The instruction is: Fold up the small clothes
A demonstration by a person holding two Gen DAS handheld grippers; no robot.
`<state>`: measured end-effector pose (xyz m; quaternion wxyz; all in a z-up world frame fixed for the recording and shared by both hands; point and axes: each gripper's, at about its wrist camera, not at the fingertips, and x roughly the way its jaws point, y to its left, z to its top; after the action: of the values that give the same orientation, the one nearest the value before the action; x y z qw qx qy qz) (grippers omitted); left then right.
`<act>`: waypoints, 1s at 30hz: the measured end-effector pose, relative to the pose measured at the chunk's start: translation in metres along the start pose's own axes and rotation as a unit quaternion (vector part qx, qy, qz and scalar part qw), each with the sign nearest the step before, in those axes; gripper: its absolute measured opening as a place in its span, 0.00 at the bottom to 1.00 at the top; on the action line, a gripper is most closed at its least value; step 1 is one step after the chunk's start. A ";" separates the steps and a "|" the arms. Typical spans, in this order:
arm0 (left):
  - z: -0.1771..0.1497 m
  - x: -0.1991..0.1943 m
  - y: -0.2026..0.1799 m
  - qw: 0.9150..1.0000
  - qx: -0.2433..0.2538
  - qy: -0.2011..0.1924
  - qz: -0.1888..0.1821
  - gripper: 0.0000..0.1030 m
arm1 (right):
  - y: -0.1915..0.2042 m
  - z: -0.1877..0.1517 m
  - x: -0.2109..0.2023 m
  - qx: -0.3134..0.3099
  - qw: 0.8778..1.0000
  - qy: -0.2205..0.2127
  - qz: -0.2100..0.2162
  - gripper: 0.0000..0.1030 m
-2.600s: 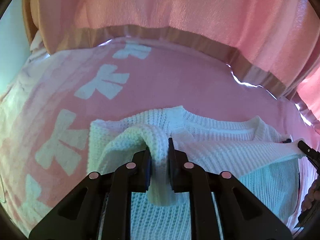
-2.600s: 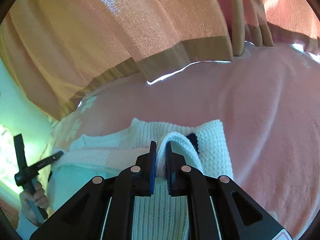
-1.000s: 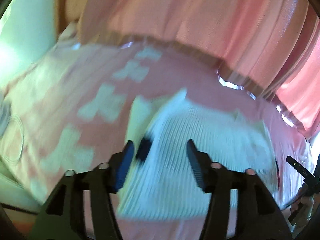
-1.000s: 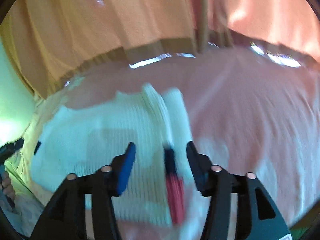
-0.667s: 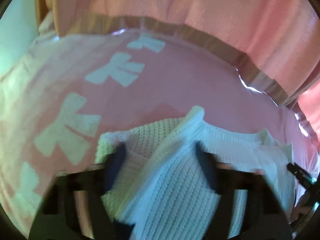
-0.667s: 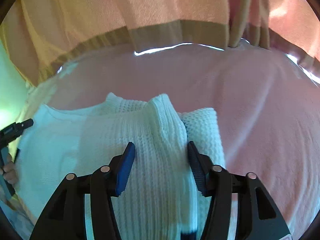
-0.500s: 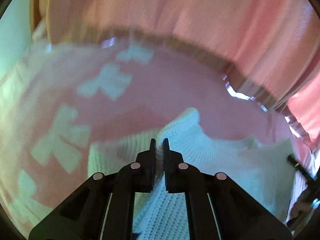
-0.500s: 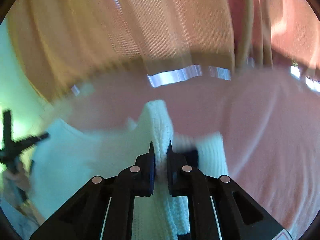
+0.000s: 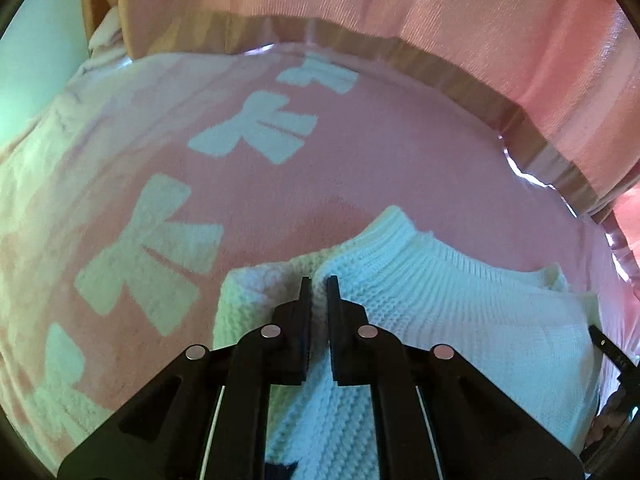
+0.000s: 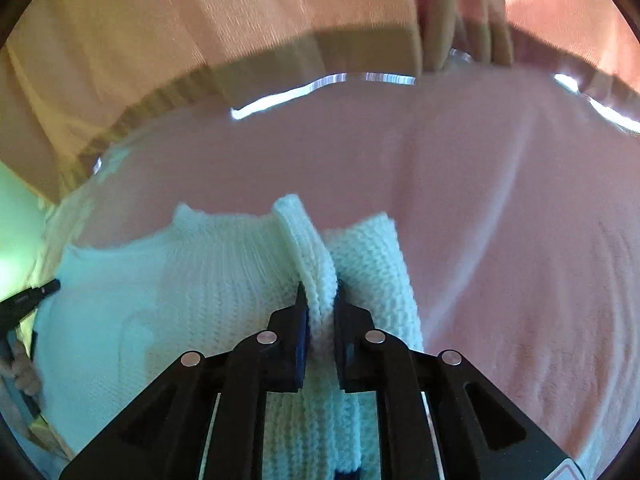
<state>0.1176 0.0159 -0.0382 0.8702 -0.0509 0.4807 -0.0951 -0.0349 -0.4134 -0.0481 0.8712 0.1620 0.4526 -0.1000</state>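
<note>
— Lying on the pink blanket [image 9: 400,168], near the cameras, is the white knit sweater [image 9: 460,320] — is that where both tools are working?

— Yes. The left gripper [image 9: 319,284] has its two fingers drawn almost together on a raised fold of the sweater at its left end; the knit bunches up between the black fingers [image 9: 305,308] and spreads away to the right in ribbed rows.

— And the other one?

— The right gripper [image 10: 320,294] is pinched narrow on a ridge of the same white knit sweater [image 10: 208,300] at its right end. A ribbed edge stands up between the fingers [image 10: 301,312] and runs away toward the far side. Just right of that ridge a second, flatter layer of knit lies on the blanket [image 10: 500,240].

— What surrounds the garment?

— White bow shapes [image 9: 152,248] are printed along the left part of the blanket. On the far side hangs a pink curtain [image 9: 400,20] with a tan band along its hem. A thin line of bright light shows under that hem in the right wrist view.

— Anything at the edges?

— A dark gripper tip and part of a hand [image 10: 20,368] show at the left edge of the right wrist view, beside the sweater's left end.
</note>
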 end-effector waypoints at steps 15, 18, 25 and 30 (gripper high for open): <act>-0.047 -0.011 -0.064 0.994 0.110 -0.012 -0.016 0.13 | 0.084 -0.036 0.000 -0.133 0.990 -0.008 0.040 0.00; -0.046 -0.011 -0.050 0.996 0.091 -0.009 -0.010 0.13 | 0.018 -0.011 -0.013 -0.037 0.997 -0.036 -0.054 0.03; -0.046 -0.011 -0.038 0.997 0.076 -0.012 0.006 0.13 | 0.043 -0.028 -0.035 -0.071 0.996 -0.034 0.042 0.07; -0.048 -0.012 -0.041 0.996 0.082 -0.016 0.017 0.13 | 0.045 -0.033 -0.020 -0.088 0.996 -0.017 -0.009 0.05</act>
<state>0.0664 -0.0218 -0.0465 0.8804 0.0274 0.4583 -0.1188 -0.0568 -0.3593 -0.0407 0.8886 0.0792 0.4464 -0.0701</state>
